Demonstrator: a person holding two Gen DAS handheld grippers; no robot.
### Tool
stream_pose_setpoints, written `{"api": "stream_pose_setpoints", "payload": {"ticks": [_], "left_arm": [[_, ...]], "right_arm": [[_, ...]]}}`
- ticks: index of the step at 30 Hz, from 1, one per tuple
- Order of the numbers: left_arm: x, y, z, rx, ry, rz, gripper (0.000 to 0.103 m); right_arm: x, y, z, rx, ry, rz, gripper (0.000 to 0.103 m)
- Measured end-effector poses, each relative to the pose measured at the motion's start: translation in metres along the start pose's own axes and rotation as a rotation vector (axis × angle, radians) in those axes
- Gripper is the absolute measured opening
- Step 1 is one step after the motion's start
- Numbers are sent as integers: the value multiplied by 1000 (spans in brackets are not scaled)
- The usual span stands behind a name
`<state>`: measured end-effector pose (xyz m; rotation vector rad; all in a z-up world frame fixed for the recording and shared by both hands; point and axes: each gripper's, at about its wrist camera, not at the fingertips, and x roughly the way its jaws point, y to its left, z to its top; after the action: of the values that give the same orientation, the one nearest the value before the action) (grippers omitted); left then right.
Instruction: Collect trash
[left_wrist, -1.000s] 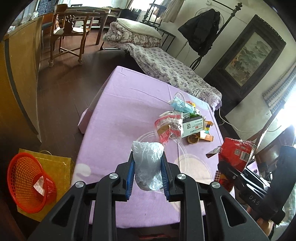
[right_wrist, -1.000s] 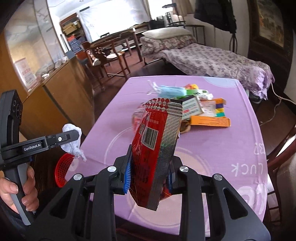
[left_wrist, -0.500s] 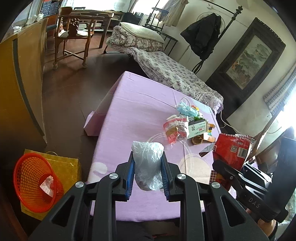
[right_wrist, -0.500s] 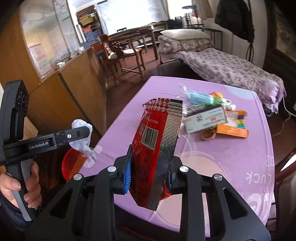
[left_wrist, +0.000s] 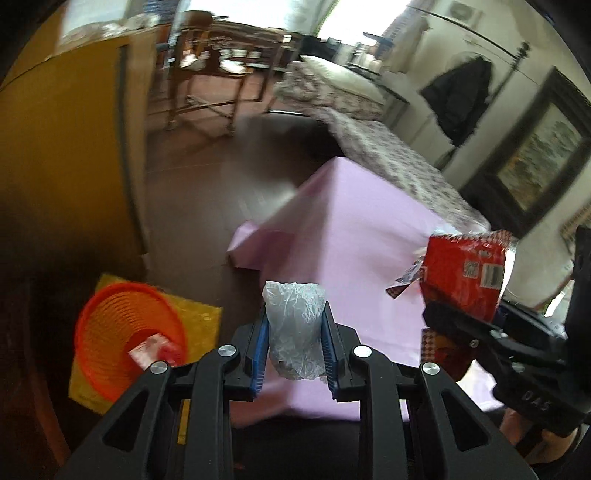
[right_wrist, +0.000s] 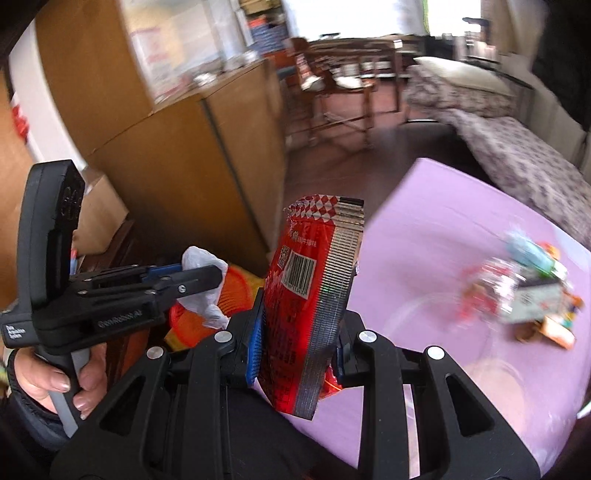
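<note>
Jaws of the left gripper (left_wrist: 294, 325) are clamped on one crumpled clear plastic bag (left_wrist: 294, 332); those of the right gripper (right_wrist: 299, 339) pinch one red snack packet (right_wrist: 312, 306) upright. At near left, one orange basket (left_wrist: 127, 330) on a yellow bag (left_wrist: 199, 317) holds a scrap too blurred to identify. Farther right, a smeared trash pile (right_wrist: 524, 291) on the purple tablecloth (right_wrist: 424, 236) can't be counted. Both frames are motion-blurred

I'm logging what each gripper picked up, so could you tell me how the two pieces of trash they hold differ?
The left gripper holds a crumpled plastic bag, pale and translucent; the right gripper holds a red snack packet, printed with a barcode. The bag is wadded into a lump; the packet stands tall and flat. Both are clamped between blue pads.
</note>
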<state>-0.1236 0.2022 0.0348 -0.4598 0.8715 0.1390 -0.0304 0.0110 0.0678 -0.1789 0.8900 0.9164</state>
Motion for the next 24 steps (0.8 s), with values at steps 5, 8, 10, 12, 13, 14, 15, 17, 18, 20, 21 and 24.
{"api": "stream_pose_setpoints", "payload": {"ticks": [5,8,10,12,13,14,15,17,18,20,21,24], "left_arm": [[4,71,-9,-117,27,101,25],[8,108,-12,-177,43,144,25],[13,134,-15,-221,57,178,25],[18,156,-17,-257,73,199,25],[20,163,-20,-268,79,207,25],[24,173,-23,-282,90,218,25],[28,180,-24,-292,99,225,25],[38,196,-29,-317,119,247,25],[43,205,-32,-333,131,259,25],[51,217,-38,-360,147,267,25],[54,221,-40,-371,154,272,25],[64,235,-46,-401,168,291,25]], "right_arm": [[46,46,19,-104,79,80,31],[77,68,29,-152,137,123,31],[96,79,34,-172,177,146,31],[115,90,37,-185,225,184,31],[130,98,39,-190,259,209,31],[138,101,41,-191,277,219,31],[147,105,41,-192,295,228,31],[168,111,42,-190,335,248,31],[179,115,41,-187,357,259,31],[194,117,39,-184,387,268,31],[203,120,38,-185,404,269,31],[223,126,31,-185,440,273,33]]}}
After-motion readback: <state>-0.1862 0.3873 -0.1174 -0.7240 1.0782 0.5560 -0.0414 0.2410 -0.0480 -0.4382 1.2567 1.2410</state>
